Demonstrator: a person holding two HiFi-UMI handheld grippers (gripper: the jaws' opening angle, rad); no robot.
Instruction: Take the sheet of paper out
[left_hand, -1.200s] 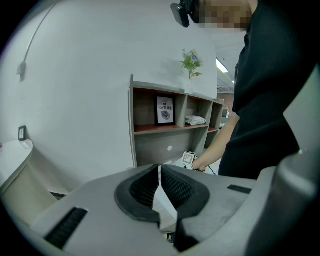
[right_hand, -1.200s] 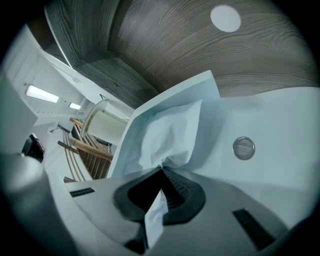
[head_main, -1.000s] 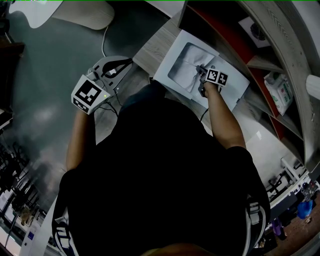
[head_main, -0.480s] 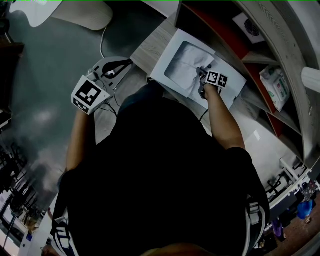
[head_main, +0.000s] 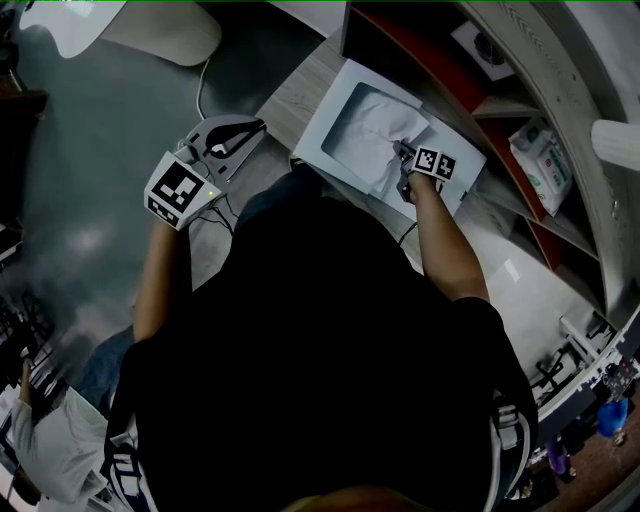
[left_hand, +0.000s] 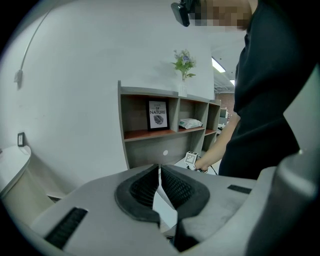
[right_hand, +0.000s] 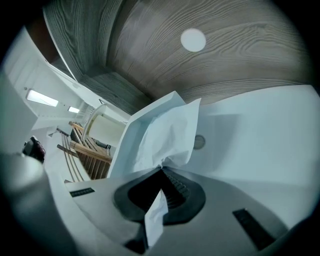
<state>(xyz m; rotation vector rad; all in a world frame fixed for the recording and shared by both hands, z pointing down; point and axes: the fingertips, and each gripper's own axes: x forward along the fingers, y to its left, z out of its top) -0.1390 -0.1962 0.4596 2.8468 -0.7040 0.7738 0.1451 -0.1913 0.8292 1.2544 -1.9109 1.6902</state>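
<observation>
A white envelope (head_main: 330, 120) lies on the wooden desk (head_main: 300, 92) in front of the shelf unit. A crumpled white sheet of paper (head_main: 378, 132) sticks out of its opening. My right gripper (head_main: 400, 152) is shut on the sheet's near edge; in the right gripper view the sheet of paper (right_hand: 170, 132) bunches up from the closed jaws of the right gripper (right_hand: 162, 169), with the envelope (right_hand: 255, 130) behind. My left gripper (head_main: 252, 126) hangs off the desk's left side, away from the envelope. In its own view the left gripper (left_hand: 159, 168) has its tips together and holds nothing.
A shelf unit (head_main: 520, 110) with reddish boards rises behind the desk, with a white packet (head_main: 535, 150) on one shelf. A cable (head_main: 205, 85) trails over the grey floor. Another person (head_main: 45, 445) sits at the bottom left. In the left gripper view, a framed print (left_hand: 158, 115) stands on the shelf.
My right gripper has drawn back a little towards the person with the sheet in it, and more crumpled paper shows outside the envelope. The left gripper has barely shifted.
</observation>
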